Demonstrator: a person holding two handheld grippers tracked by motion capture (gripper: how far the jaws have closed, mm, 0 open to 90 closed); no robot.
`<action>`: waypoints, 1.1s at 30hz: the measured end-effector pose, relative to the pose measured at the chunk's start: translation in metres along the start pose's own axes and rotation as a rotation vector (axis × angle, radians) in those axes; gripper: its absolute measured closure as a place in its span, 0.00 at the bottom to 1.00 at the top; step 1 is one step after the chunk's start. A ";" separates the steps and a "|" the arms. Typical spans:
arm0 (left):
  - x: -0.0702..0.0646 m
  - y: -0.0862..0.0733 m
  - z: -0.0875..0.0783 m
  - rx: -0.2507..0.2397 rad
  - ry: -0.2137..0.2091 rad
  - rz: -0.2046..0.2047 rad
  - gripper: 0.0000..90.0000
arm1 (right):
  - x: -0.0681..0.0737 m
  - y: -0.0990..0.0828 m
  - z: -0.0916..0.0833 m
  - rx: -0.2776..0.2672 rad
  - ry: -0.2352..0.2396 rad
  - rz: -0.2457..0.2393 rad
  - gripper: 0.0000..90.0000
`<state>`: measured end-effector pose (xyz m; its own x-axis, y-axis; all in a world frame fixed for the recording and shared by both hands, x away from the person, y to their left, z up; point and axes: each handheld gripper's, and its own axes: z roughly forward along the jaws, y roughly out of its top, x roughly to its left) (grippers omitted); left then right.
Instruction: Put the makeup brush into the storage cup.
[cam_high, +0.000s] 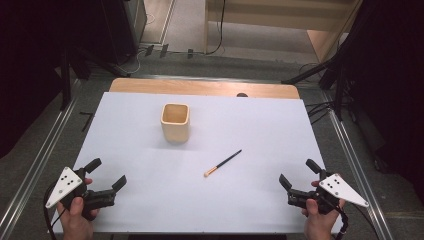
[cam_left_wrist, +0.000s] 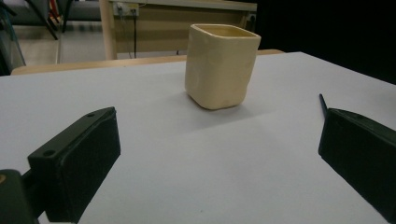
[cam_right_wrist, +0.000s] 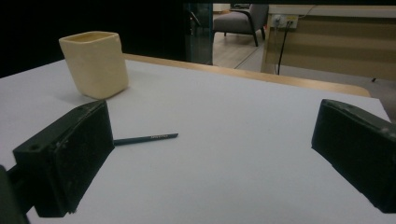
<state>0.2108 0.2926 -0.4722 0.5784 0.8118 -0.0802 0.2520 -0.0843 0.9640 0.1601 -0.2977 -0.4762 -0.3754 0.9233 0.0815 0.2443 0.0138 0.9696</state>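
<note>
Left gripper (cam_high: 107, 174): nearest the camera in the high view, held in a hand (cam_high: 77, 212) at the near left corner of the worktop (cam_high: 260, 125); jaws spread wide with nothing between them, a grey three-cornered plate on top.
Right gripper (cam_high: 299, 172): held in the other hand (cam_high: 317, 216) at the near right corner; jaws just as wide apart, nothing in them, pointing inward across the sheet.
Brush (cam_high: 223, 163): thin, dark-handled with a pale orange tip, lying flat on the white surface right of centre and towards the near edge; its tip points to the near left, its handle end to the far right. It sits between the two grippers, closer to the right one and well apart from both.
Brush in the right gripper view (cam_right_wrist: 145, 138): the dark handle lies level beyond the left-hand jaw, which hides one end.
Brush in the left gripper view (cam_left_wrist: 322, 102): a short dark end stands out above the right-hand jaw.
Cup (cam_high: 175, 122): cream, squarish with rounded corners, upright and open at the top, standing left of centre towards the far edge; well apart from the brush. The inside shows nothing I can make out.
Worktop: white sheet over a wooden table, whose bare wood strip (cam_high: 200, 87) runs along the far edge.
</note>
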 end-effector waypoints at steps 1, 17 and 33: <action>-0.001 0.000 0.001 0.000 -0.002 0.001 0.00 | 0.000 0.000 0.000 0.003 0.002 0.002 0.00; -0.002 0.000 0.003 0.004 0.002 0.002 0.00 | 0.001 0.015 0.024 0.085 0.038 -0.001 0.00; -0.002 0.000 0.004 0.009 -0.004 -0.004 0.00 | 0.022 0.046 0.071 0.113 0.124 -0.070 0.01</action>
<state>0.2130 0.2890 -0.4733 0.5803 0.8099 -0.0855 0.2616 -0.0860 0.9613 0.2263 -0.2497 -0.4461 -0.5010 0.8641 0.0490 0.3100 0.1263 0.9423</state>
